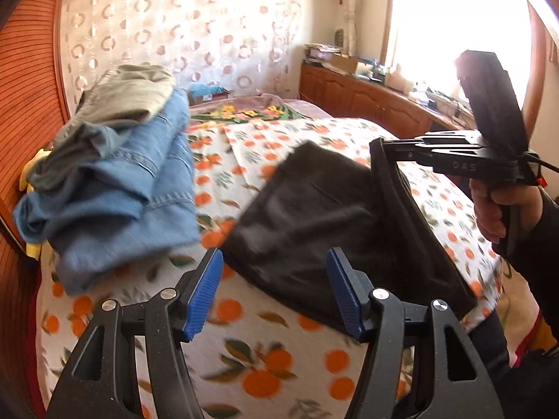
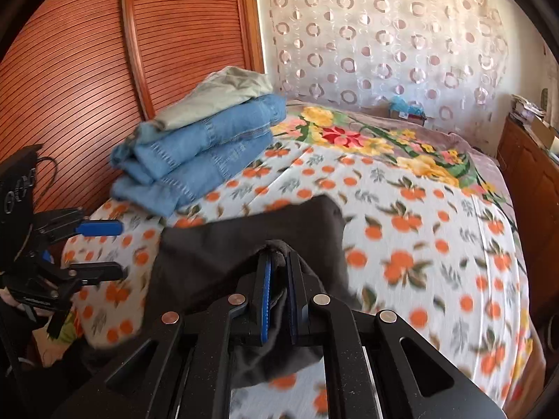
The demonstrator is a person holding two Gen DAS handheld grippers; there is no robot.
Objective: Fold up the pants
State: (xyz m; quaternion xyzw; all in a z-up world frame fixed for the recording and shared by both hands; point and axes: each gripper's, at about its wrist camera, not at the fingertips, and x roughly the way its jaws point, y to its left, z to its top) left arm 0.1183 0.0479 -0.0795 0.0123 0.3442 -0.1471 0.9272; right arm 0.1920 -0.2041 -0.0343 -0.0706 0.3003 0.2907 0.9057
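Right claw is pinching the black pants by one edge, lifting that bit while the rest is lying on the bed near its front edge. Left claw is hanging spread apart, gripping nothing. Folded jeans are sitting further back by the left edge.

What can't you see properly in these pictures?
- Black pants: the near part is hidden behind the right gripper in the right wrist view.
- Black pants: the lower end is cut off behind the left gripper in the left wrist view.
- Desk clutter: too small and washed out by window glare.
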